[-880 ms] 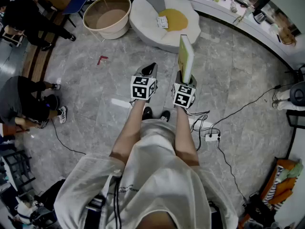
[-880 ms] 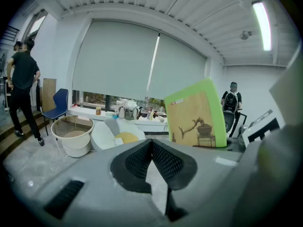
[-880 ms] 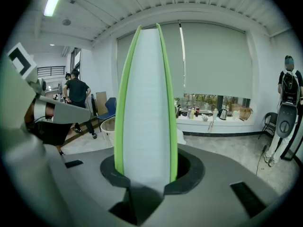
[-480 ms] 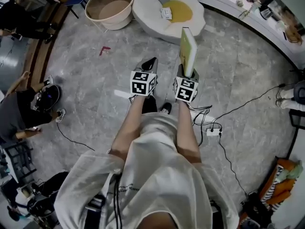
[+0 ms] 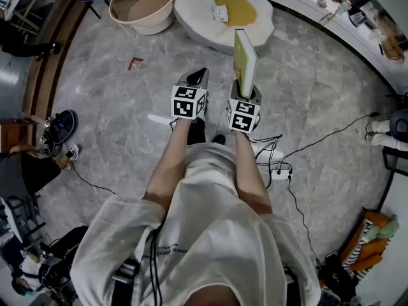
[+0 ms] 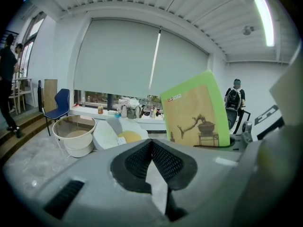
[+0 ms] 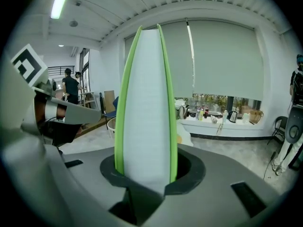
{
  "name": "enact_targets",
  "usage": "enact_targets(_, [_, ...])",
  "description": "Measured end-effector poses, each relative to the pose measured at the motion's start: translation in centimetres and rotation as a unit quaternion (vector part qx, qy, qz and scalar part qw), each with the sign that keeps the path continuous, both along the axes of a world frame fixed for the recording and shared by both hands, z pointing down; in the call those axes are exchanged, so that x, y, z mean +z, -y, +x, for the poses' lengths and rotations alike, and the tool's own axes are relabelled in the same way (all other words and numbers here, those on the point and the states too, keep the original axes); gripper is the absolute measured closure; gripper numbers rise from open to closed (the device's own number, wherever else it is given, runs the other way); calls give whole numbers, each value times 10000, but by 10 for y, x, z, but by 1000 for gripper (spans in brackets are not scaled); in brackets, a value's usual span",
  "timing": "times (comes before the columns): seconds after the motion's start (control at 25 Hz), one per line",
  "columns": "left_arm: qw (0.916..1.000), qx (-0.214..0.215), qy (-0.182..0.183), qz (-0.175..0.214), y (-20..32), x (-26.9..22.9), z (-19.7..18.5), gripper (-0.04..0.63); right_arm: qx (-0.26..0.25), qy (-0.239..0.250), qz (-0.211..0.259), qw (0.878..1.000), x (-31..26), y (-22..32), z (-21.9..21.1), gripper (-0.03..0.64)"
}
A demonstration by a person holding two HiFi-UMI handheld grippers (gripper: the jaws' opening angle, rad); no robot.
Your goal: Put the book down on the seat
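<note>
A green-covered book (image 5: 245,59) stands upright on its edge in my right gripper (image 5: 248,93), whose jaws are shut on its lower end. In the right gripper view the book's white page edge (image 7: 146,103) rises straight up from between the jaws. The seat (image 5: 197,14) is a white floor cushion with a yellow centre, just beyond the book's top in the head view, and a small booklet (image 5: 220,14) lies on it. My left gripper (image 5: 199,76) hangs beside the right one, its pads (image 6: 163,162) closed together on nothing. From the left gripper view the book cover (image 6: 196,112) shows at right.
A round beige basket (image 5: 143,5) stands left of the seat. A long counter (image 5: 331,18) with bottles curves behind it. Cables and a power strip (image 5: 280,174) lie on the grey floor at right. A red mark (image 5: 135,62) is on the floor. People (image 5: 25,171) are at the left.
The person has walked on toward the seat; the book's top now overlaps its front edge in the head view. Both grippers keep their pose, book still upright.
</note>
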State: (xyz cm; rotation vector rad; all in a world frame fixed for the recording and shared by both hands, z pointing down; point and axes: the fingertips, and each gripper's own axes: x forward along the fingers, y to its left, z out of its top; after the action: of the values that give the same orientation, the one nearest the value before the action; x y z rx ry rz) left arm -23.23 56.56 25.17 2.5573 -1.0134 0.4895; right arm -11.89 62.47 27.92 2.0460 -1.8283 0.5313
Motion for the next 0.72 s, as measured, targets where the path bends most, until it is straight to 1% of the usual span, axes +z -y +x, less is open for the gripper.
enact_targets(0.12, [10000, -2, -36, -16, 25, -2, 2, 587, -116, -214, -89, 9997, -1, 14, 2, 485])
enact_targets(0.24, [10000, 56, -24, -66, 50, 1, 6, 588, -97, -221, -200, 9995, 6, 32, 9, 485])
enact_targets(0.4, [9997, 116, -3, -194, 84, 11, 15, 588, -62, -268, -460, 9986, 17, 52, 20, 485])
enact_targets(0.52, [9995, 249, -9, -212, 109, 14, 27, 588, -46, -165, -555, 9983, 24, 71, 27, 483])
enact_targets(0.72, [9984, 496, -53, -255, 148, 15, 46, 588, 83, 110, -506, 9986, 26, 107, 34, 483])
